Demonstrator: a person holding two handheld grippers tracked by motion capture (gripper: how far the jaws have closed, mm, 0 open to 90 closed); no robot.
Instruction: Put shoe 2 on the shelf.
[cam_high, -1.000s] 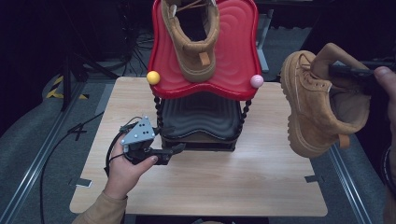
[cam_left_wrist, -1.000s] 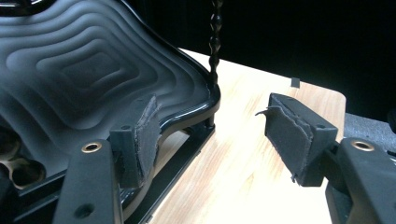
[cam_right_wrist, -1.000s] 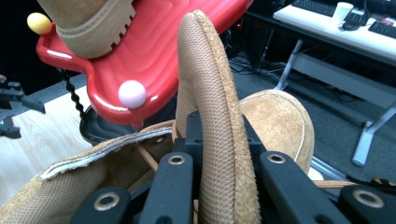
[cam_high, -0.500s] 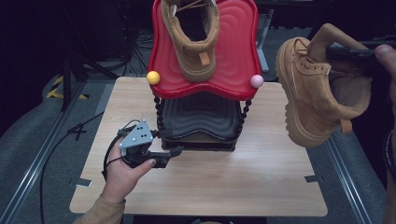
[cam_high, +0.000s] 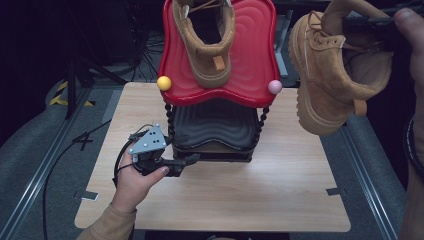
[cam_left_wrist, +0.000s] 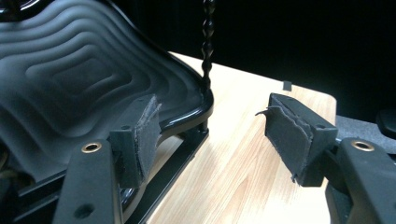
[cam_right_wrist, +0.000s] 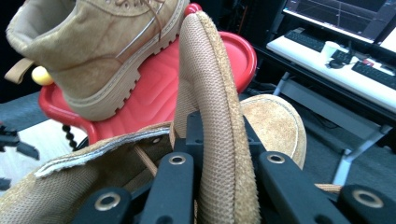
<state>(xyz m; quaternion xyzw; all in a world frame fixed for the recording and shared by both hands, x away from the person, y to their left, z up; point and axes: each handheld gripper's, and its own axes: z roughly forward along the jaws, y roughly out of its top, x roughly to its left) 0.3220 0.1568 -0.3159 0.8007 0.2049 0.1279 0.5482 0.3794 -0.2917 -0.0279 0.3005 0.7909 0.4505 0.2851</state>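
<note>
Right tool clamped on tan boot's tongue, boot aloft at far right; left tool, jaws apart, near black lower tray on tabletop.

Racked boot toe cut off by top edge.

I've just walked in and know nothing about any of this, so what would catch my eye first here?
Probably the tan boot hanging in the air at the right, held up by its tongue in the right claw. Next, the bright red tray topping a black rack at the table's far side, with a matching boot standing on it. At the left, a hand holds the left claw, open and empty, beside the rack's black lower tray.
</note>
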